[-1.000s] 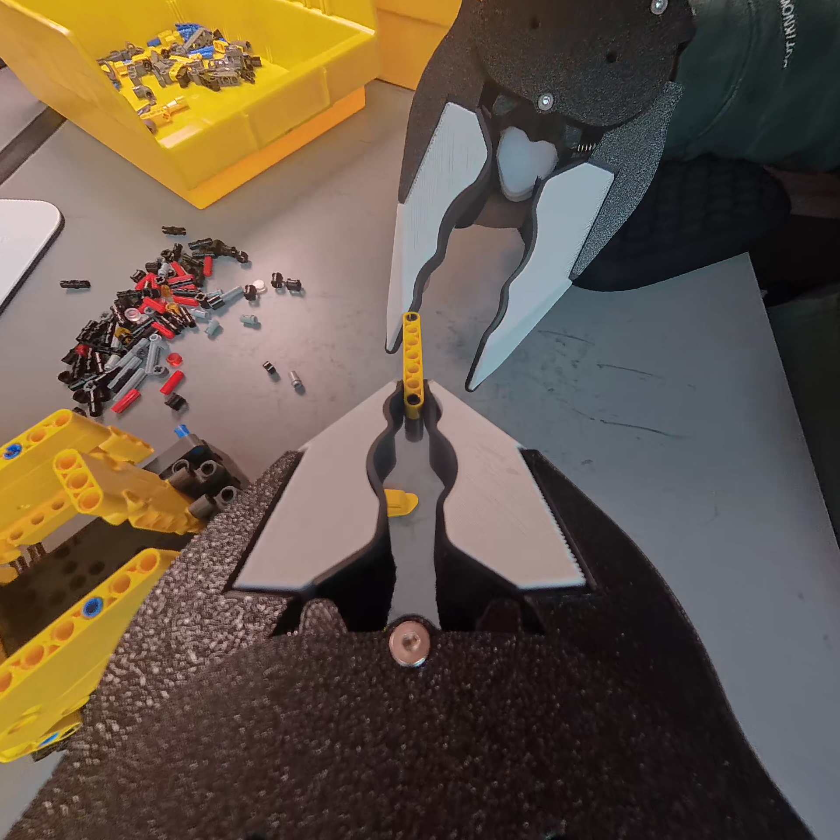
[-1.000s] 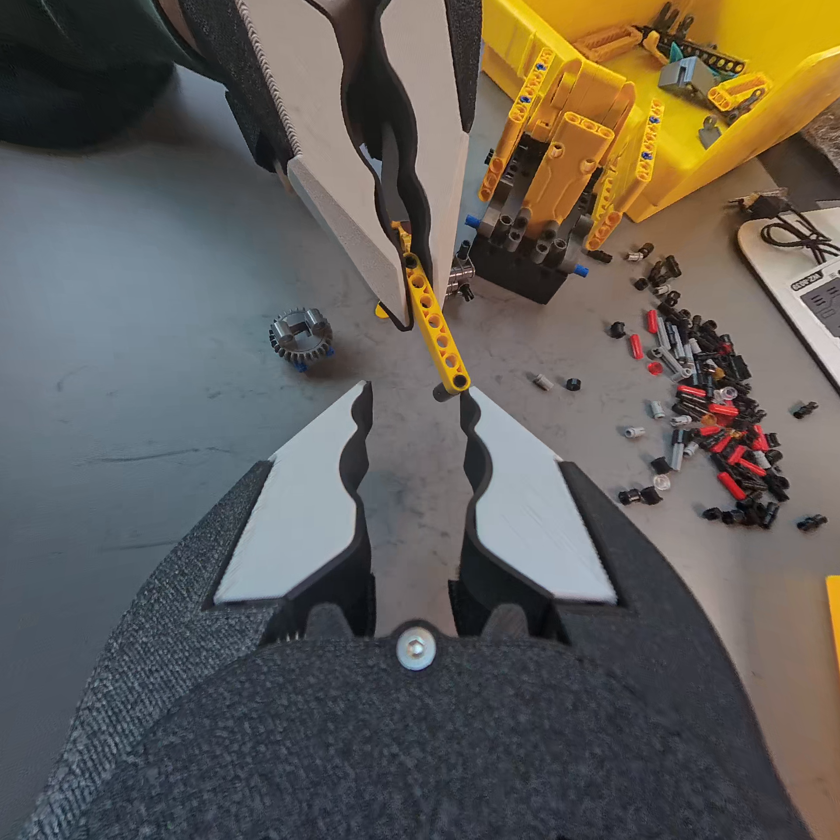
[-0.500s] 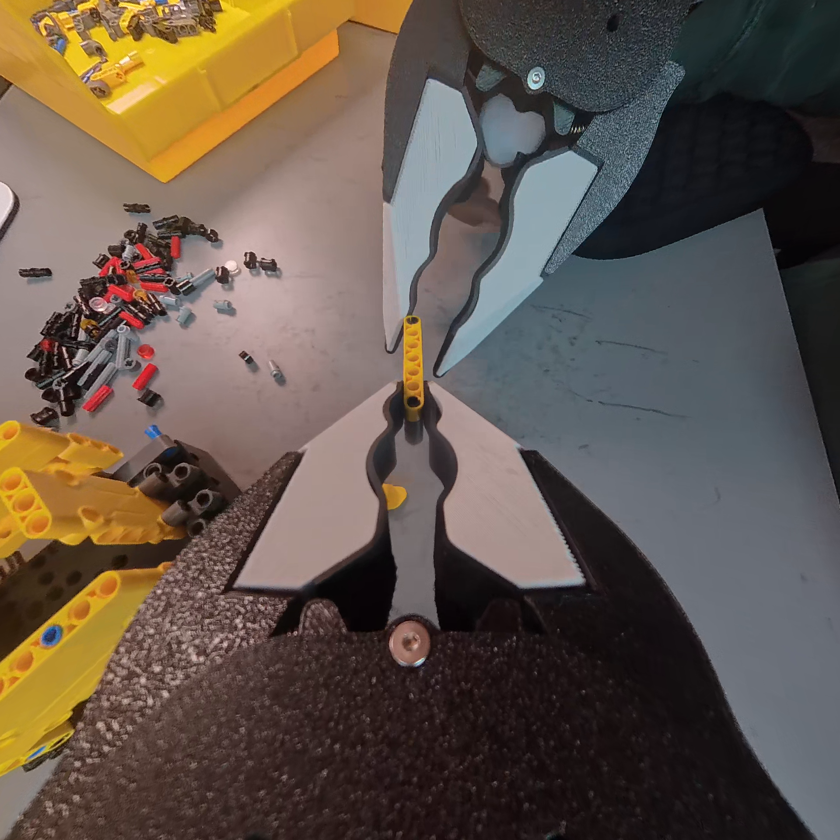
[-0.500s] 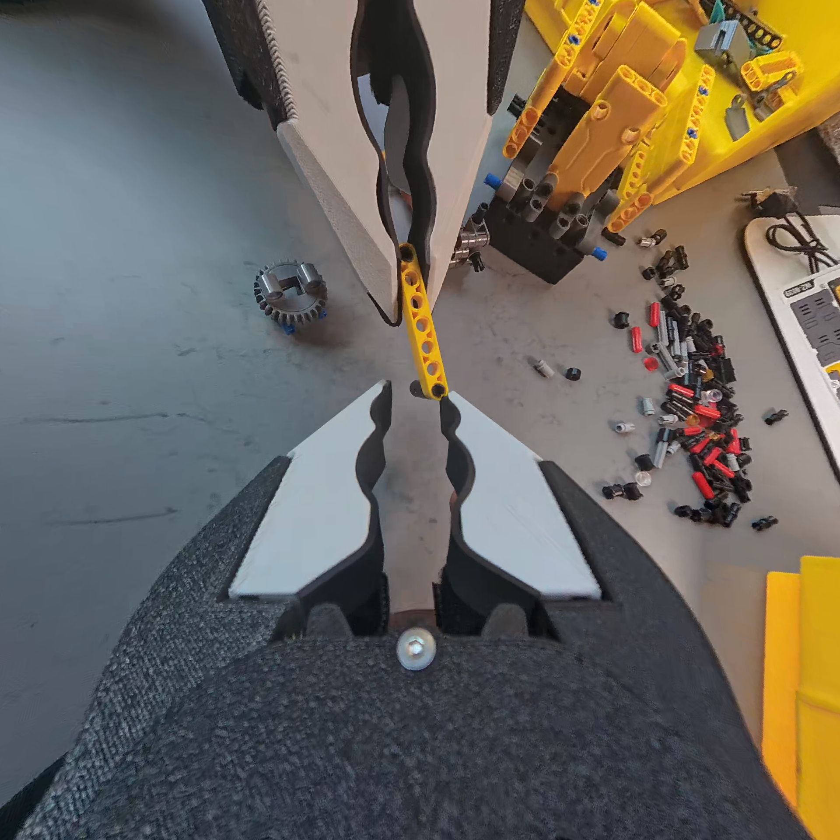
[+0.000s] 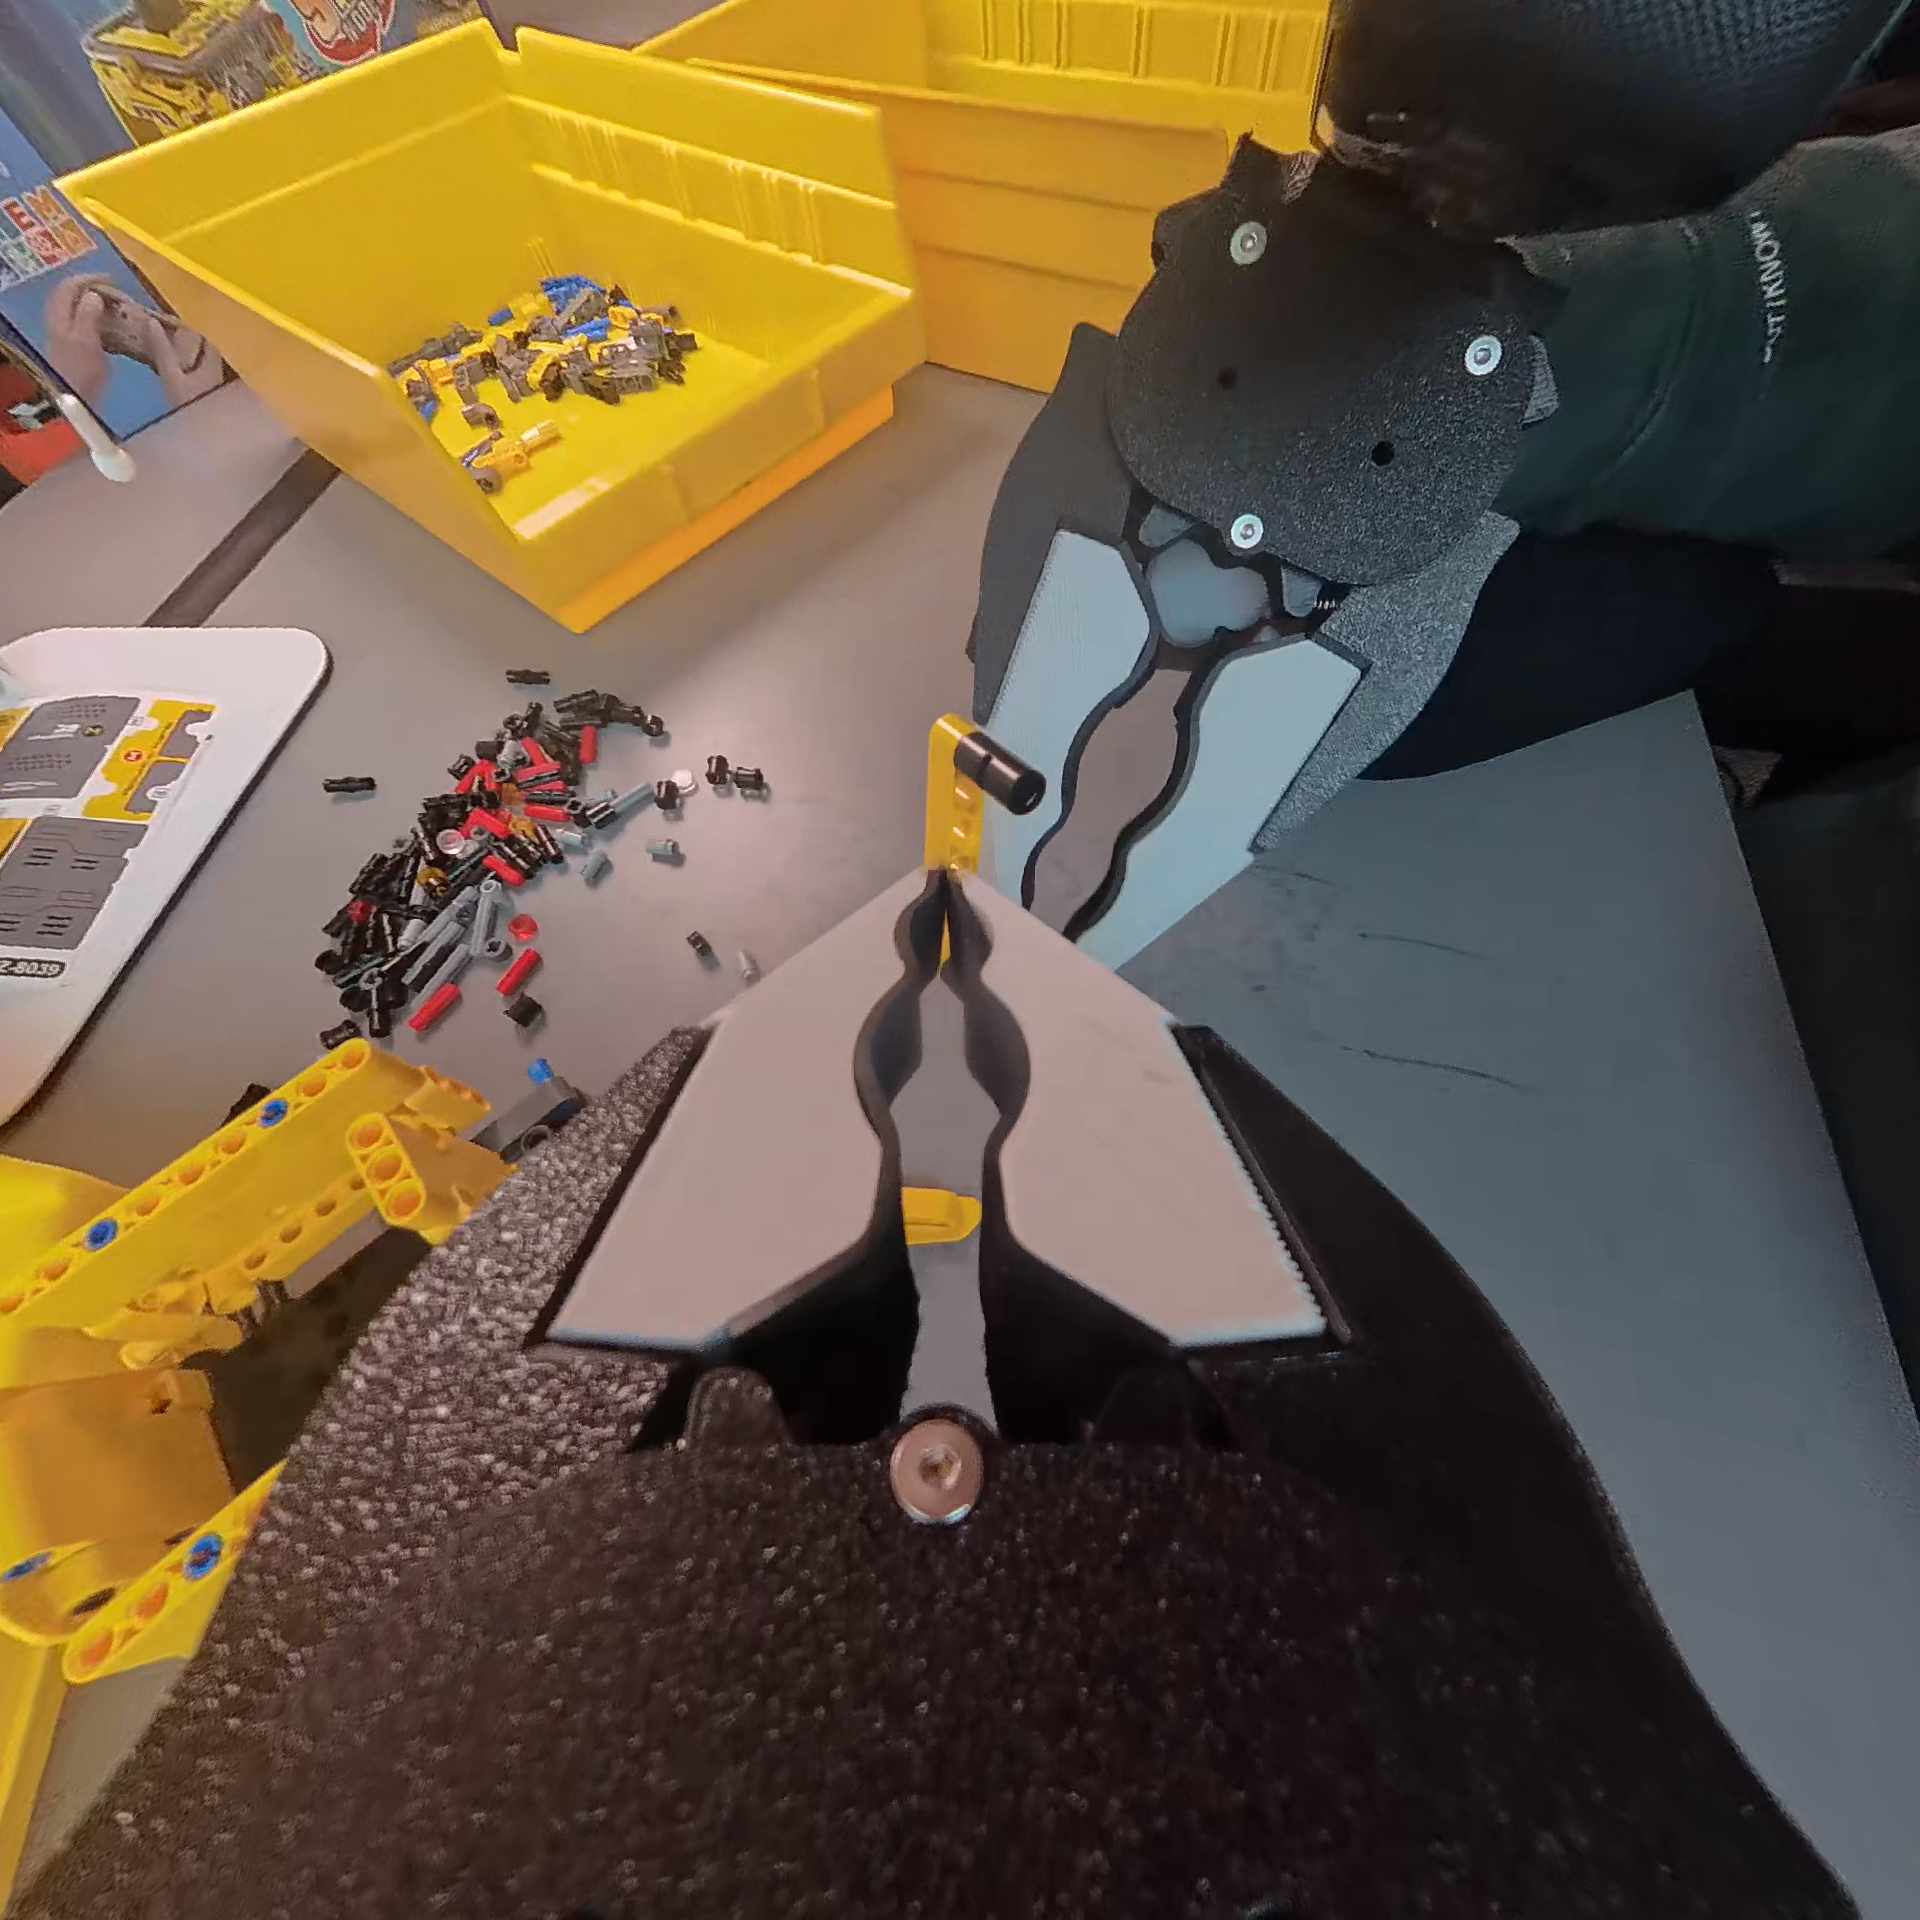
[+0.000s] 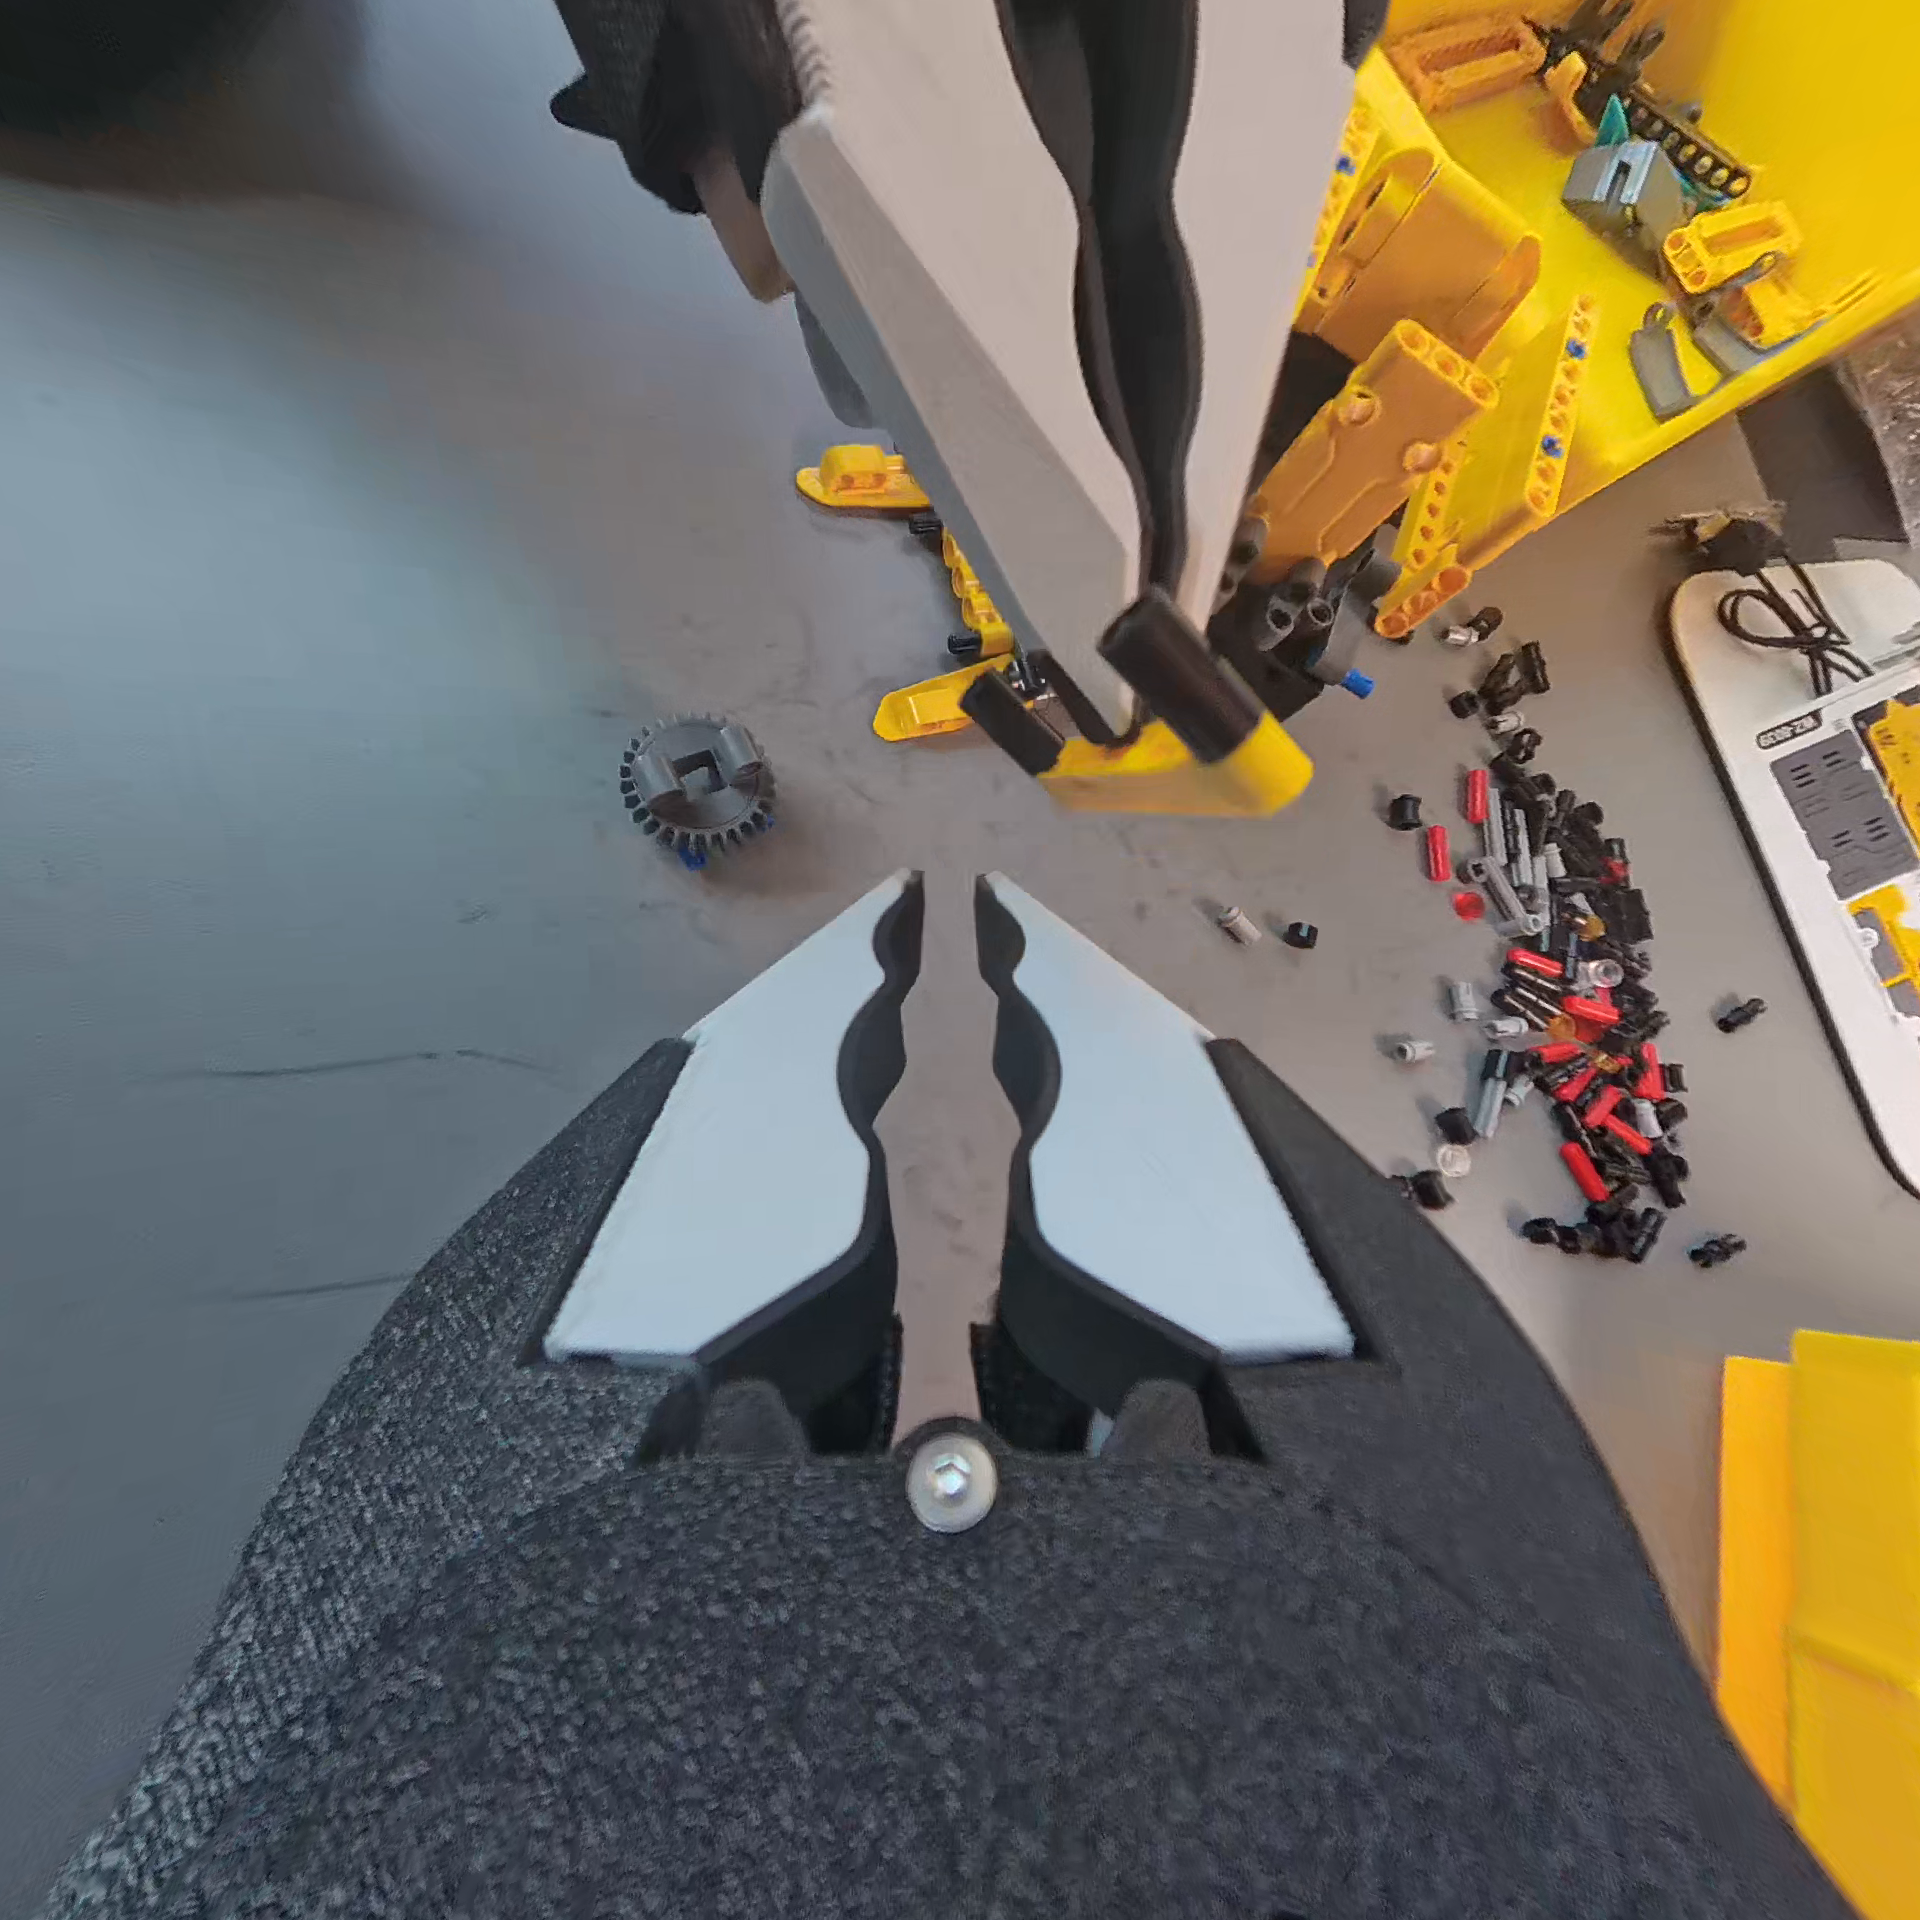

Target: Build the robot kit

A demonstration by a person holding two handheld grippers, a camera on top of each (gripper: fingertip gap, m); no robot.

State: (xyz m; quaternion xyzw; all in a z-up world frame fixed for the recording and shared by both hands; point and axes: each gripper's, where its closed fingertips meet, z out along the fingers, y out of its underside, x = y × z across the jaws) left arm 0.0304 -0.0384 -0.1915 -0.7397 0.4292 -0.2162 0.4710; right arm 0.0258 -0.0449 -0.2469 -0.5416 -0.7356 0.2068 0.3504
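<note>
My left gripper (image 5: 945,883) is shut on the lower end of a thin yellow holed beam (image 5: 954,800), held upright above the grey table. A black pin (image 5: 1000,774) sticks out of the beam's top end. In the right wrist view the same beam (image 6: 1174,774) hangs from the left gripper's fingers (image 6: 966,343) with two black pins (image 6: 1179,675) in it. My right gripper (image 6: 948,878) is empty, its jaws only a narrow gap apart, just short of the beam. It also shows in the left wrist view (image 5: 1081,930), held by a gloved hand (image 5: 1714,343).
A grey gear (image 6: 698,774) and loose yellow pieces (image 6: 862,483) lie on the table. A yellow built model (image 5: 260,1174) stands at the left. A pile of small pins (image 5: 468,862), a sheet (image 5: 104,790) and yellow bins (image 5: 499,312) lie beyond. Spacing between my two grippers at the tips: around 5 cm. My right tips are roughly 5 cm from the grey gear (image 6: 698,774).
The right gripper's jaws have narrowed step by step and it has drawn back from the beam's end. The left gripper has turned the beam, and a black pin now shows at its far end.
</note>
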